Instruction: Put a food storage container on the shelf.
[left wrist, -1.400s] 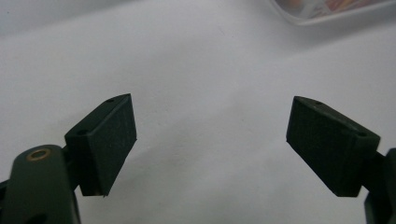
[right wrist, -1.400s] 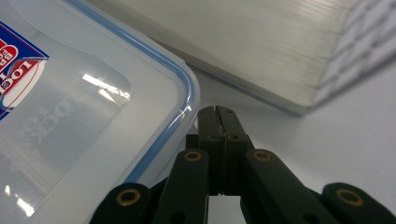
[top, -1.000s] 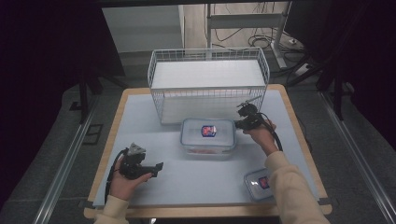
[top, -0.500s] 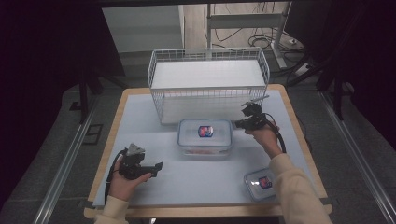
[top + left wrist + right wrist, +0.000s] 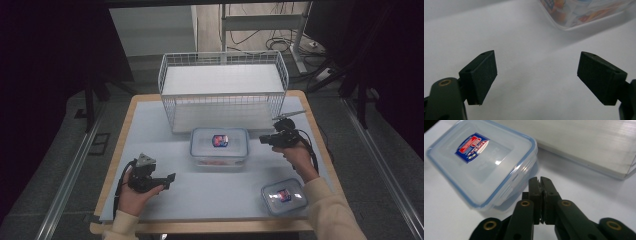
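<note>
High view: lidded food container (image 5: 219, 147) sits mid-counter (image 5: 150, 125), before the wire basket (image 5: 223, 90). Right hand-held gripper (image 5: 265, 139), jaws pressed together and empty, hovers just beside its right edge; left hand-held gripper (image 5: 170, 179) waits wide apart. Next, probably, a nudge or grasp.

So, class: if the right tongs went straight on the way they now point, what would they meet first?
Most likely the larger lidded container. The shut right tongs point at its near corner with its side latch, though depth is hard to judge and they might slip just past it towards the wire basket.
</note>
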Action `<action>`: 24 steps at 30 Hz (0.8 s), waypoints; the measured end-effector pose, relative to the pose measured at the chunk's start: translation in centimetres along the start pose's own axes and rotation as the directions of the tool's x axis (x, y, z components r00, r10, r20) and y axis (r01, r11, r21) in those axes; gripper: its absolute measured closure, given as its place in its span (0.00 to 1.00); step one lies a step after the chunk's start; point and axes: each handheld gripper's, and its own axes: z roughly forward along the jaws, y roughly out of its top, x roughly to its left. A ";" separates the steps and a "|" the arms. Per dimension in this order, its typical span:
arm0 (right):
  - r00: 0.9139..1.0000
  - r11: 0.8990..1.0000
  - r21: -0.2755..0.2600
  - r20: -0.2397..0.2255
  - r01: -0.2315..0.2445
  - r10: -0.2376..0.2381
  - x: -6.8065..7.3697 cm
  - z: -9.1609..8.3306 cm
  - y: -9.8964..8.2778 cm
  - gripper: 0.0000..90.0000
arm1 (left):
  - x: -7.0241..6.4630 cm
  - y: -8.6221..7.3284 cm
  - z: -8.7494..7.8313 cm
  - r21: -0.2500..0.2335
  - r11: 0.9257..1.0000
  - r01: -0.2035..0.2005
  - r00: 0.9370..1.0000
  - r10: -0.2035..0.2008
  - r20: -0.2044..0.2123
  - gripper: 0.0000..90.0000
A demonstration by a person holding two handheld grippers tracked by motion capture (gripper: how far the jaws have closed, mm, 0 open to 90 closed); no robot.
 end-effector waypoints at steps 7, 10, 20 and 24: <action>0.997 0.999 0.001 -0.068 -0.037 0.037 -0.8 -0.5 -0.7 0.71 | -0.1 1.5 -0.1 -0.033 0.999 0.039 0.999 -0.038 0.026 0.16; 0.996 0.999 0.004 -0.082 -0.041 0.041 -0.6 -0.5 -0.8 0.57 | -0.2 2.3 0.2 -0.037 0.998 0.055 0.997 -0.053 0.057 0.12; 0.987 0.997 -0.052 -0.152 -0.061 0.053 0.4 -1.0 -0.4 0.37 | 0.4 5.8 1.5 -0.052 0.993 0.110 0.977 -0.098 0.189 0.11; 0.982 0.995 -0.038 -0.169 -0.090 0.083 0.4 -0.1 -0.1 0.29 | 1.1 6.9 2.9 -0.027 0.990 0.139 0.966 -0.130 0.223 0.11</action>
